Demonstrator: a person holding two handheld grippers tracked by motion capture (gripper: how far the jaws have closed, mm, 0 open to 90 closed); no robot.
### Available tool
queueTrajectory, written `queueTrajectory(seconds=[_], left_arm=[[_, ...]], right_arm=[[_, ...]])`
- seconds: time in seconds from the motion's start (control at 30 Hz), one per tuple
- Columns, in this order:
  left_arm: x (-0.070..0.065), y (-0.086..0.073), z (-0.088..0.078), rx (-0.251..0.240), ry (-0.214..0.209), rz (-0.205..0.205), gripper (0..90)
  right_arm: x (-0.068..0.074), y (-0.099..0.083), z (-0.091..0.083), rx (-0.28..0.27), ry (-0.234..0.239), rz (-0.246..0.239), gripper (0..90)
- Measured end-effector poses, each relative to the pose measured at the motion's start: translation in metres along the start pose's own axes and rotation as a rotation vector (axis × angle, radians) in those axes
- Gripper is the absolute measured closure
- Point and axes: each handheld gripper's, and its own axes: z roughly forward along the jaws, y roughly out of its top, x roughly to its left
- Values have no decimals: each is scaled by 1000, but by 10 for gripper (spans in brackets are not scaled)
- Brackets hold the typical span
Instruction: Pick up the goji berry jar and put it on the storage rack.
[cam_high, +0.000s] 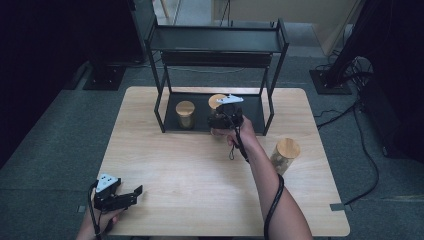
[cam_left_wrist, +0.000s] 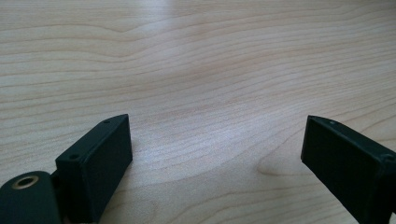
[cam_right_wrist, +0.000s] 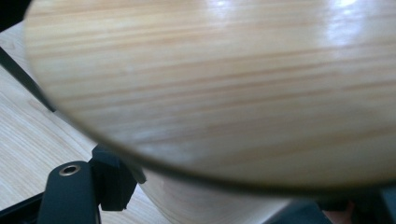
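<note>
High view: the wooden worktop (cam_high: 190, 165) carries a black metal rack (cam_high: 215, 75) at its far side, with 1 upper shelf and a dark base tray. On that tray stands a jar with a wooden lid (cam_high: 185, 114), left of the middle. A 2nd jar (cam_high: 285, 155) of the same kind stands on the bare worktop to the right, well apart from the rack.

At the rack's front edge the right claw (cam_high: 218, 121) is closed on a 3rd jar (cam_high: 217, 101), whose round lid shows just behind the white plate on top of the claw. The person's right forearm stretches across the worktop to it, a black cable trailing down the arm. In the right gripper view the held jar's pale lid (cam_right_wrist: 224, 84) looms very near, with the jar's wall below it pinched between the black jaws; a strip of the rack and the worktop shows at the left.

The left claw (cam_high: 134, 192) rests near the front left corner of the worktop. In the left gripper view the left claw (cam_left_wrist: 215, 149) stands wide open, nothing but wood grain between its 2 jaws.
</note>
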Motion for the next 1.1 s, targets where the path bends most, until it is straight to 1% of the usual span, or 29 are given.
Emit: queueTrajectory(seconds=[0.1,0.23,0.33,0.57,0.7,0.73,0.83,0.9,1.0,1.1], left_arm=[[0,0,0,1,3,1,91],[0,0,0,-3,-2,-9,91],[0,0,0,-3,-2,-8,91],[0,0,0,-2,-3,-5,91],[-1,0,0,0,3,-3,91],[-1,0,0,-1,3,-4,91],[-1,0,0,0,4,-4,91],[-2,0,0,2,9,0,91],[-1,0,0,1,9,-3,91],[-1,0,0,-1,6,-6,91]], right_arm=[[1,1,7,9,3,0,246],[2,5,15,12,12,4,246],[2,9,20,12,7,-5,246],[-2,15,29,17,2,-10,246],[-7,15,34,4,0,18,246],[-8,15,35,8,-1,21,246],[-10,16,40,25,-15,23,246],[-11,18,41,31,-13,28,246],[-11,19,42,33,-17,23,246],[-11,18,43,27,-11,31,246]])
